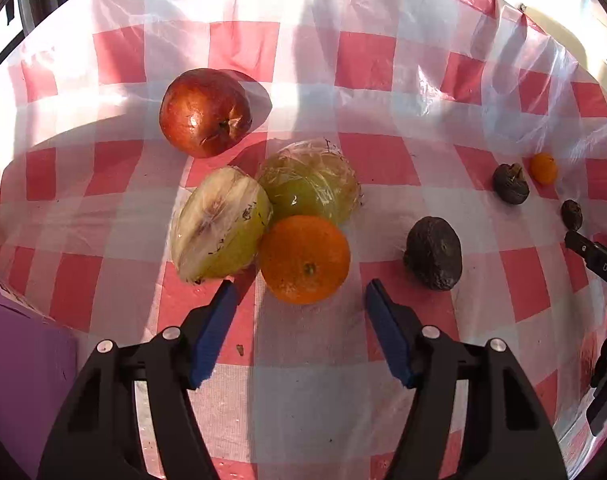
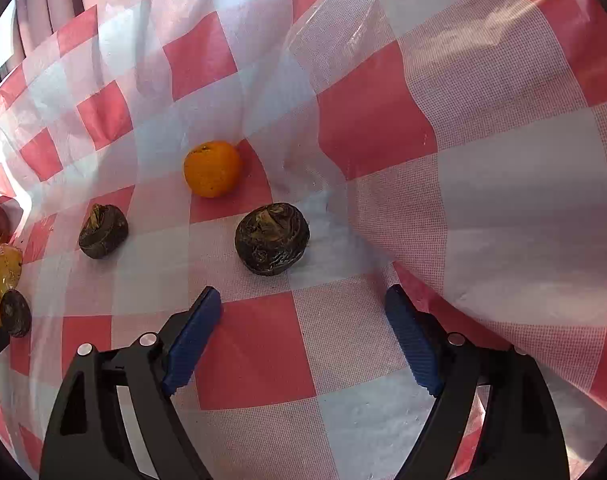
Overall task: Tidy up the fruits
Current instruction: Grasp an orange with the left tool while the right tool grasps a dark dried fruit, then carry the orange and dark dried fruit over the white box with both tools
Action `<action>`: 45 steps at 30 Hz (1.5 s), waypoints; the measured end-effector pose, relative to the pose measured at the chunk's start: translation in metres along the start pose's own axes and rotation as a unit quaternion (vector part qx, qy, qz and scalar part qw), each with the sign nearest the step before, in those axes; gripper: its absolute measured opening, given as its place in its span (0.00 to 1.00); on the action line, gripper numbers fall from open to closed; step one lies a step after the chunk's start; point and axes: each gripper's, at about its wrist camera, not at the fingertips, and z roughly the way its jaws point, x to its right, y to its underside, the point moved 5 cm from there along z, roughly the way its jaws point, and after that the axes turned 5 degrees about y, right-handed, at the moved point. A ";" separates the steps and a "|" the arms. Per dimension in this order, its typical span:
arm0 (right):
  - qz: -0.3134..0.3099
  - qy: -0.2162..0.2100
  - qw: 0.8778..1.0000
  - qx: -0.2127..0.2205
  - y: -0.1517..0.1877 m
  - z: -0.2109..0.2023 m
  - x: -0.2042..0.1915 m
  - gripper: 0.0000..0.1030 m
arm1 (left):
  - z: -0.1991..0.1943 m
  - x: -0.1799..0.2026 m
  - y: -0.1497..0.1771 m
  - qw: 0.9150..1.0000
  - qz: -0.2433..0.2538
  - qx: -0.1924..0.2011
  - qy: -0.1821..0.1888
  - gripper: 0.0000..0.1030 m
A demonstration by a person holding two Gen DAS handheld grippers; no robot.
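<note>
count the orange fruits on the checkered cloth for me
2. A big orange lies just ahead of the left gripper, touching the two wrapped greenish fruits. A small orange lies beyond the dark wrinkled fruit facing the right gripper. None seems hidden.

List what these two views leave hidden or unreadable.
- Purple object, left wrist view: cut off by the frame edge, identity unclear.
- Right gripper, left wrist view: only a black tip with partial lettering shows at the edge.
- Fruit cluster, right wrist view: squeezed against the rim, small and partly cut off.
- Wrapped green fruit, left wrist view: film blurs its skin.
</note>
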 end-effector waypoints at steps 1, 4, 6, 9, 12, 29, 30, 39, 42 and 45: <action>0.001 0.000 1.000 0.003 -0.004 0.003 -0.001 0.76 | 0.003 0.001 -0.003 1.000 0.006 0.005 -0.003 0.63; -0.002 -0.004 1.000 0.010 -0.017 0.010 -0.007 0.73 | 0.009 0.000 -0.012 1.000 0.011 0.017 -0.005 0.62; -0.004 -0.006 1.000 0.016 -0.022 0.013 -0.011 0.72 | 0.012 -0.001 -0.016 1.000 0.013 0.023 -0.006 0.62; -0.007 -0.008 1.000 0.026 -0.027 0.014 -0.017 0.57 | 0.016 -0.003 -0.020 0.999 0.015 0.032 -0.006 0.62; -0.011 -0.006 0.999 0.031 -0.033 0.014 -0.022 0.38 | 0.018 -0.004 -0.022 0.999 0.017 0.040 -0.007 0.53; 0.045 -0.061 0.997 0.016 0.008 -0.032 -0.005 0.37 | -0.043 0.016 0.066 0.999 0.034 -0.001 0.023 0.39; 0.040 -0.063 0.997 0.013 0.016 -0.038 -0.007 0.37 | -0.044 0.016 0.071 0.999 0.037 -0.007 0.024 0.39; -0.038 -0.095 0.995 -0.014 0.087 -0.091 -0.039 0.37 | -0.068 0.020 0.092 0.997 0.066 -0.023 0.025 0.40; -0.046 -0.091 0.995 -0.020 0.104 -0.105 -0.050 0.37 | -0.079 0.028 0.092 0.995 0.094 -0.022 0.036 0.40; -0.035 -0.086 0.995 -0.022 0.118 -0.126 -0.055 0.37 | -0.094 0.036 0.093 0.991 0.121 -0.018 0.051 0.40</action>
